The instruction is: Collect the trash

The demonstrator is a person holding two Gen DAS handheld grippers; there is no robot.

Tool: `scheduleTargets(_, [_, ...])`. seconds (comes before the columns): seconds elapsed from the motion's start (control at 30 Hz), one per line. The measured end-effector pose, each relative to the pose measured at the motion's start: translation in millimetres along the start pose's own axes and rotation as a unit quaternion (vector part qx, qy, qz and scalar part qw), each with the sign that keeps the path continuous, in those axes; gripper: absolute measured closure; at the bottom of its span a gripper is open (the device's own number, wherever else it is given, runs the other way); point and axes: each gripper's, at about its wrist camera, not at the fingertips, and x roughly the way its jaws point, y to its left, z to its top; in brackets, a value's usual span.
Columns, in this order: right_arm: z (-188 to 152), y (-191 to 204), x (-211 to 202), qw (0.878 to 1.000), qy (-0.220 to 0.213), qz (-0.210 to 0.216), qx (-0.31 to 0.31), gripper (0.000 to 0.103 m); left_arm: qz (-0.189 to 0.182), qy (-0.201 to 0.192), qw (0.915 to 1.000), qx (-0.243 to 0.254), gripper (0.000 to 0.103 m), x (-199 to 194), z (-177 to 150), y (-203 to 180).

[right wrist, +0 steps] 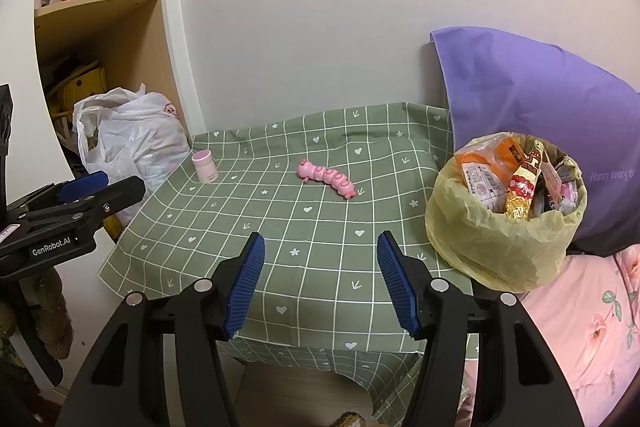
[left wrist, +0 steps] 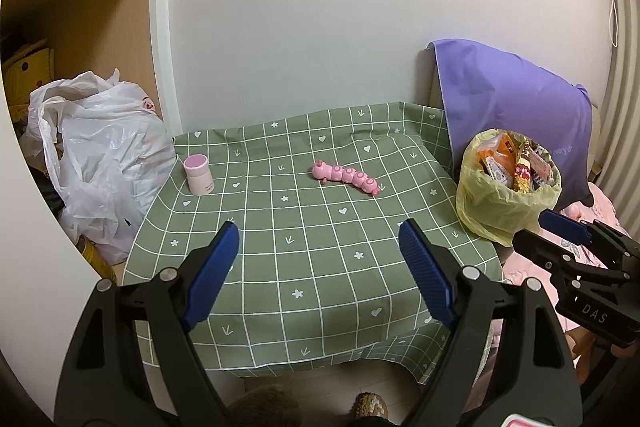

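A bin lined with a yellow bag [left wrist: 505, 201] [right wrist: 500, 239] stands at the table's right edge, filled with snack wrappers [right wrist: 516, 179]. My left gripper [left wrist: 318, 251] is open and empty above the table's front. My right gripper [right wrist: 320, 267] is open and empty too, left of the bin; it also shows in the left wrist view [left wrist: 560, 227]. The left gripper shows at the left of the right wrist view [right wrist: 86, 187].
The table has a green checked cloth [left wrist: 320, 227] [right wrist: 304, 227]. On it lie a pink caterpillar toy [left wrist: 347, 176] [right wrist: 326, 178] and a pink-lidded jar [left wrist: 197, 174] [right wrist: 205, 167]. A white plastic bag [left wrist: 104, 155] [right wrist: 136, 143] sits left. A purple pillow [right wrist: 540, 115] and pink bedding [right wrist: 580, 327] are right.
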Motion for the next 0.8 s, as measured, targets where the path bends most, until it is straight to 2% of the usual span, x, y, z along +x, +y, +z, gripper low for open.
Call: scheduleTargets(0.8, [2.3, 1.2, 4.6, 1.000, 0.003, -0.001, 0.000, 0.048, -0.001, -0.001, 1.0000, -0.004, 0.025, 1.2, 0.6, 2.4])
